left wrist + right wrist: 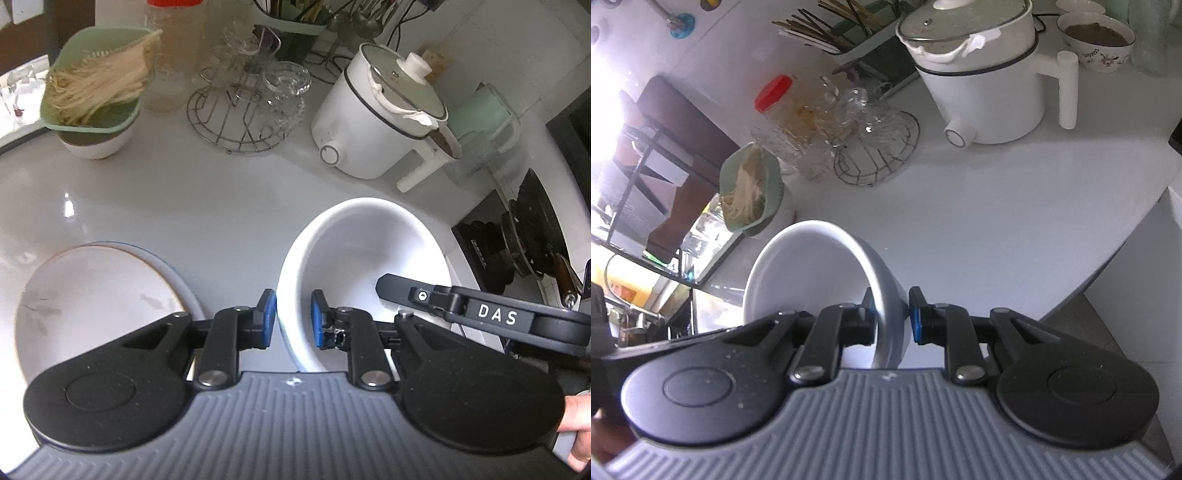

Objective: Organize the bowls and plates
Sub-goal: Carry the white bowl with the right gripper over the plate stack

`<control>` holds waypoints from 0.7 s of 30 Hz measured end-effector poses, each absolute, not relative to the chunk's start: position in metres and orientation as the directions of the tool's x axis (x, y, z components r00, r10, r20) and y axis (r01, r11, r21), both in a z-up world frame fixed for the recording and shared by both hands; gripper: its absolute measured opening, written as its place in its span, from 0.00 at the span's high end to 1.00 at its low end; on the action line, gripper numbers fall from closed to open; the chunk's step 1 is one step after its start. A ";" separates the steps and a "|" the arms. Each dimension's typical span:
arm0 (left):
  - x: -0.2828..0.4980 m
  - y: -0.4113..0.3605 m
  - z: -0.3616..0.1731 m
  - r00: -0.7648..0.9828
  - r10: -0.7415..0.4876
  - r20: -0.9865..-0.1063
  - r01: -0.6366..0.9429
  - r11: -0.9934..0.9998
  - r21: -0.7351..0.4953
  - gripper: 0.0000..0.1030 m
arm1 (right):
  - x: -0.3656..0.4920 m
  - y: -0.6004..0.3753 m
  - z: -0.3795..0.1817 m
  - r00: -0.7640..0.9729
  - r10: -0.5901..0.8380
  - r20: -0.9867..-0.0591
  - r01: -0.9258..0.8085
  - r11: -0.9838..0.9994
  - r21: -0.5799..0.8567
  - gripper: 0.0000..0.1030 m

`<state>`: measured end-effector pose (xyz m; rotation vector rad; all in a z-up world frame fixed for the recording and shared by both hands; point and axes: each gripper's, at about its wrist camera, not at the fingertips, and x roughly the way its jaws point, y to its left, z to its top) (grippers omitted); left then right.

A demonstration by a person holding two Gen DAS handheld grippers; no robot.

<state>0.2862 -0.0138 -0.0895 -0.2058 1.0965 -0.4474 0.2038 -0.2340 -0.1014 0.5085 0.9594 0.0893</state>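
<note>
A deep white bowl (369,251) hangs tilted above the white counter, held by both grippers. My left gripper (293,319) is shut on its near-left rim, one blue pad outside and one inside. My right gripper (893,314) is shut on the opposite wall of the same bowl (805,269). In the left wrist view one of the right gripper's black fingers (395,290) reaches over the bowl's right rim. A round white plate (96,295) with a brownish edge lies flat on the counter to the bowl's left; it seems to rest on a second plate.
A white electric pot (376,118) with a glass lid stands behind the bowl. A wire rack of glassware (243,107) and a green basket of pale strands (96,88) stand farther back. A black stove burner (528,236) lies at the right. The counter's edge (1108,266) drops off at the right.
</note>
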 end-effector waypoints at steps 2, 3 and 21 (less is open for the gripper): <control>0.282 -0.004 -0.085 0.389 -0.448 -0.805 0.252 0.892 -0.374 0.79 | 0.200 -0.225 -0.095 0.589 0.287 -0.755 0.150 0.879 0.452 0.80; 0.280 0.002 -0.082 0.397 -0.450 -0.800 0.250 0.892 -0.378 0.79 | 0.199 -0.221 -0.093 0.592 0.289 -0.752 0.149 0.878 0.455 0.80; 0.248 0.127 -0.066 0.505 -0.428 -0.749 0.106 0.893 -0.438 0.79 | 0.212 -0.116 -0.067 0.583 0.373 -0.722 -0.055 0.904 0.423 0.80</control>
